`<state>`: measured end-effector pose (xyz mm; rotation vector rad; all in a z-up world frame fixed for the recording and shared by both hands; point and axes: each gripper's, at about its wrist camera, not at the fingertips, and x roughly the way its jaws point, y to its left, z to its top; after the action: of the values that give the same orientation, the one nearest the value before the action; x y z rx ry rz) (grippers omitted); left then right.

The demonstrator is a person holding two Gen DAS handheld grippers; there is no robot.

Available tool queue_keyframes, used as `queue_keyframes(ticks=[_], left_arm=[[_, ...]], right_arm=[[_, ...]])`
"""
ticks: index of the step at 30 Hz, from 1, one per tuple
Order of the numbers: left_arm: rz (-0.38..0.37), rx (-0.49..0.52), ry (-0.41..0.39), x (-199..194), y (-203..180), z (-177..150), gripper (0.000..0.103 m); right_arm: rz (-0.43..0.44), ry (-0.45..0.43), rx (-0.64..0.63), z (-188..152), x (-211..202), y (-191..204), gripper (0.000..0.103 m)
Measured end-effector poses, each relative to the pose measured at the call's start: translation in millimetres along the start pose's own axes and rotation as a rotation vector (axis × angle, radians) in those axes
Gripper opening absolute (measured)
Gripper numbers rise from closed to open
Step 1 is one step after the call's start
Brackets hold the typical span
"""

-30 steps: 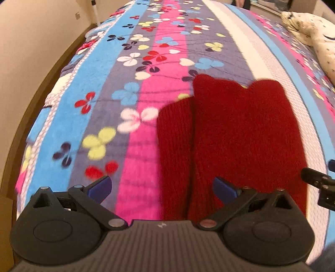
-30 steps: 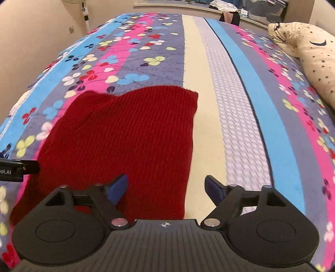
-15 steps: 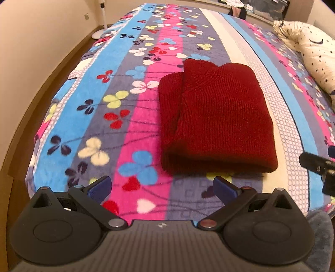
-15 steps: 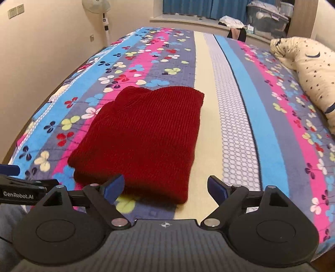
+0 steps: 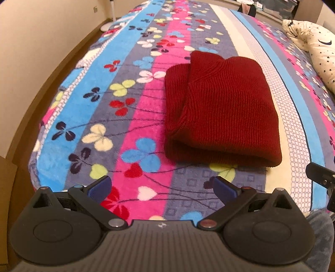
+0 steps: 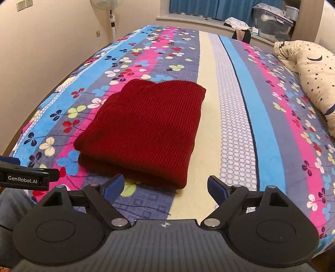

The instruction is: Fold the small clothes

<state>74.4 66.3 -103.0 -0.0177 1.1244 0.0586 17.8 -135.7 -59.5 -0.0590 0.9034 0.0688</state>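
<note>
Near the foot edge of the bed [image 6: 240, 87], a folded dark red knit garment [image 6: 144, 129] lies flat on the striped, flower-printed blanket [image 5: 134, 117], on the pink, grey and cream stripes, closer to the bed's left edge than its right. Folded in layers; the rounded fold faces the foot edge. A narrower under-layer sticks out along its left side in the left wrist view. Which kind of garment cannot be told: no sleeves or neckline show.

Left gripper [image 5: 162, 188]: jaws wide apart, nothing between them, poised over the foot edge, short of the garment and not touching it. Right gripper [image 6: 165, 187]: jaws wide apart too, empty, likewise short of the garment's near fold; they have just been opening a little further.

Hidden or cut off: both gripper bodies fill the lower part of each view. Only a black tip of the right gripper enters the left view at the right edge. Part of the left gripper enters the right view at the left edge, with white lettering "GenRobot.AI" [image 6: 22, 179]. Grey cloth at the lower corners, unclear what.

Star-and-moon print pillow [image 6: 314, 73] lies along the bed's right edge, cut off. Standing fan [image 6: 112, 12] by the left wall, head cropped. Clear storage box [image 6: 270, 19] on the ledge beyond the far edge; contents unreadable.
</note>
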Motion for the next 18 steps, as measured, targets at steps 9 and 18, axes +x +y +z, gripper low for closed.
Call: queue_keyframes(ticks=[9, 18], left_arm=[[0.074, -0.269, 0.120, 59, 16, 31, 0.103], [0.012, -0.450, 0.189, 112, 17, 59, 0.103]], right_arm=[[0.027, 0.141, 0.066, 21, 63, -40, 0.087], [0.121, 0.246, 0.390, 122, 181, -121, 0.087]])
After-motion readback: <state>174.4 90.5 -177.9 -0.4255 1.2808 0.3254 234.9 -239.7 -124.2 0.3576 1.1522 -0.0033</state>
